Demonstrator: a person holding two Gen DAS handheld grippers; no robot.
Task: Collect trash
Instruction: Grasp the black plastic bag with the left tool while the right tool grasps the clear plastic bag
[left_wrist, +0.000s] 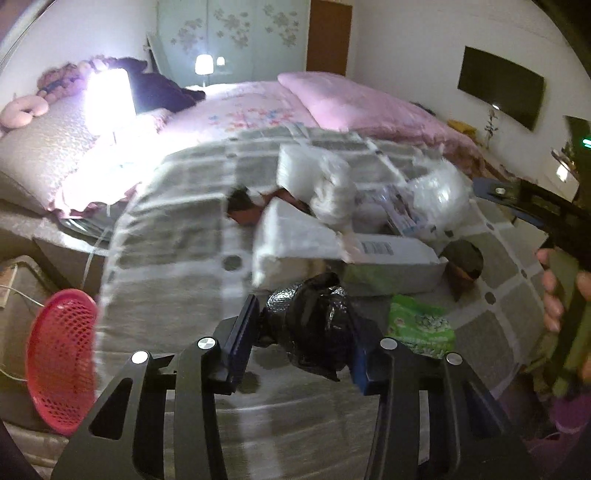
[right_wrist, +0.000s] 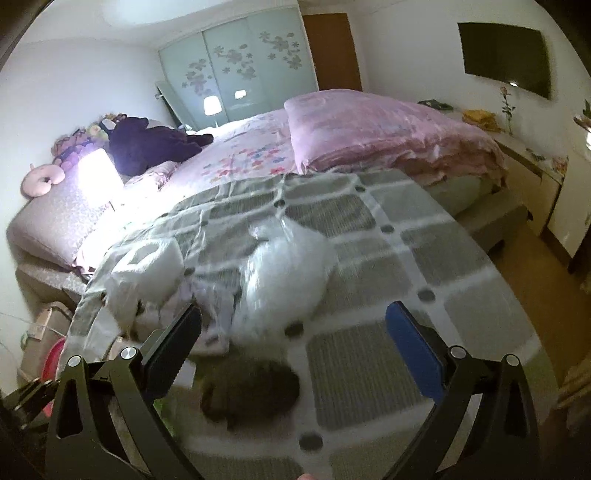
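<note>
**A:** What has your left tool (left_wrist: 303, 334) got?

**B:** A crumpled black plastic bag (left_wrist: 314, 325). My two blue pads press it from either side, so the jaws stand narrow around the wad. It hangs just above the grey checked cloth (left_wrist: 177, 236) spread over the bed.

**A:** And the right tool (right_wrist: 299, 350)?

**B:** Wide, with nothing between the fingers. In the left wrist view my right hand (left_wrist: 561, 295) shows at the edge, wrapped round the handle.

**A:** Where is the rest of the trash?

**B:** All on that cloth. Just beyond the black bag lies a white foam block (left_wrist: 291, 243), touching a flat white box with a printed label (left_wrist: 391, 254). Above them sits a bundle of white plastic wrap (left_wrist: 328, 192), and further right a clear crinkled bag (left_wrist: 439, 192). A green printed packet (left_wrist: 421, 325) lies just beside the black bag, to its right. A dark brownish lump (left_wrist: 463, 262) sits past the box's far end.

**A:** Does the right view add anything?

**B:** It is blurred. A white fluffy heap (right_wrist: 284, 266) lies ahead of the open fingers, and the dark lump is below them; what it is I cannot tell.

**A:** Anything off the cloth?

**B:** A red mesh basket (left_wrist: 62, 362) stands at the left, beside the bed.
</note>
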